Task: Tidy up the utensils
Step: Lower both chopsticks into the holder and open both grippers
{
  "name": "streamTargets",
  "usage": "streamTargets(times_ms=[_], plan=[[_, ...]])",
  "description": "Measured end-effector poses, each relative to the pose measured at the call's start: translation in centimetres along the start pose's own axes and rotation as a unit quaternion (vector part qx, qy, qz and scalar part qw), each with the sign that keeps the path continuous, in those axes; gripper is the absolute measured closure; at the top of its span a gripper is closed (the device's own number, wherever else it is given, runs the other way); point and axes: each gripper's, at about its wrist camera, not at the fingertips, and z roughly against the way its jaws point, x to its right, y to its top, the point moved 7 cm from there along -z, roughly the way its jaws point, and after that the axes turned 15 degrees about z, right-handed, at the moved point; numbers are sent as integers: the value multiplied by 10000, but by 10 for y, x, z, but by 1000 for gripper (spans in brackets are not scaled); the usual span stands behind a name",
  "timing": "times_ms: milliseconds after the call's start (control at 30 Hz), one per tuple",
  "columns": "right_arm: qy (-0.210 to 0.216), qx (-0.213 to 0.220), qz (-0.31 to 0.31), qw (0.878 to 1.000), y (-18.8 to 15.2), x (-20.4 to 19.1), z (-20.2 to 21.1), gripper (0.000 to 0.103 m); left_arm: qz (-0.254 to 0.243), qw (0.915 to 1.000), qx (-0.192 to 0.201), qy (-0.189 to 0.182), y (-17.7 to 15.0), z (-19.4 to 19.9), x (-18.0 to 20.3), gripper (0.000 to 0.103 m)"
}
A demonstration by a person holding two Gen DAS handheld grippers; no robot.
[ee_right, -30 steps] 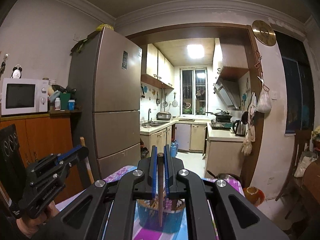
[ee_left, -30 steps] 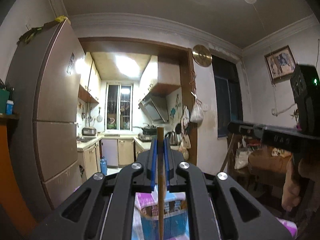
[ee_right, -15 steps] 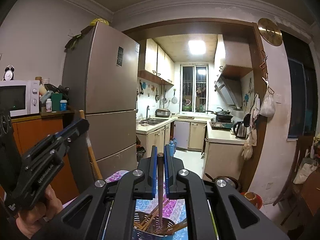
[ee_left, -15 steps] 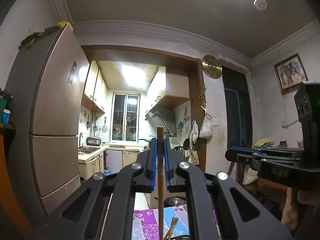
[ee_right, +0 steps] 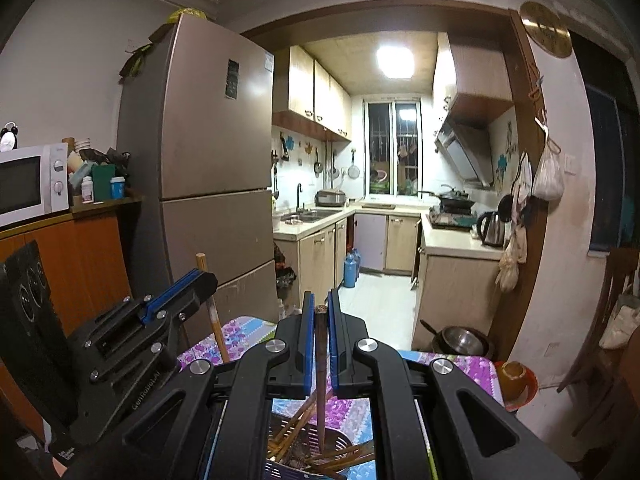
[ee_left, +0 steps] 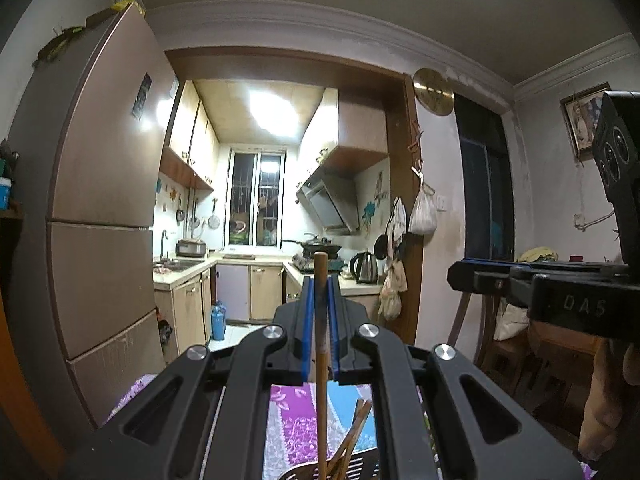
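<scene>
Above the dark slotted holder, each gripper's jaws pinch one chopstick upright — left gripper, right gripper.

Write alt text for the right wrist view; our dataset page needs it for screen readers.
The right gripper pinches a dark chopstick upright over a slotted holder of chopsticks. The left gripper holds a pale chopstick alongside.

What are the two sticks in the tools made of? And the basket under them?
The light brown chopstick in the left tool looks like plain wood or bamboo, matte and worn. The darker pointed chopstick in the right tool looks like stained wood. The dark slotted basket seems plastic, though metal is possible.
</scene>
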Motion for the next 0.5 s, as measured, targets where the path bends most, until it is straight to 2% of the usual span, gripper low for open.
streamTargets(times_ms=[333,500], plan=[[90,-278,-150,9995,-23,1,-23,96,4,9995,-270,161,-25,-16,-13,98],[151,-348,-231,9990,-30,0,-28,95,37,9992,-321,242,-27,-21,-19,97]])
